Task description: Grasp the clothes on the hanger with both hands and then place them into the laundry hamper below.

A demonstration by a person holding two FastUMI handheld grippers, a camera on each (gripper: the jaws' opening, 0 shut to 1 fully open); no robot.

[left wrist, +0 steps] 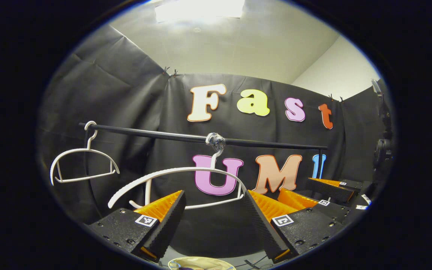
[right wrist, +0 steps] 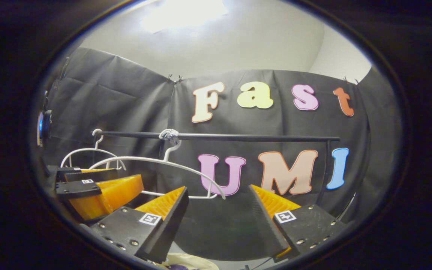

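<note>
Two bare white hangers hang on a black rail (left wrist: 156, 134), one at the left end (left wrist: 83, 165) and one in the middle (left wrist: 178, 174). No garment is on either. My left gripper (left wrist: 214, 212) stands open just below the middle hanger, with nothing between its fingers. To its right is my right gripper (left wrist: 313, 193). In the right gripper view, the right gripper (right wrist: 218, 210) is open and holds nothing, below the middle hanger (right wrist: 156, 163). The left gripper (right wrist: 96, 191) is at the lower left. The hamper's pale rim (right wrist: 191, 260) shows at the bottom, with a purple patch (right wrist: 178, 267) inside.
The rail (right wrist: 238, 137) runs across in front of the black cloth wall and ends at a vertical post (right wrist: 327, 165) on the right. The hamper's rim (left wrist: 201, 263) lies directly under the left gripper. A dark stand (left wrist: 383, 146) is at the far right.
</note>
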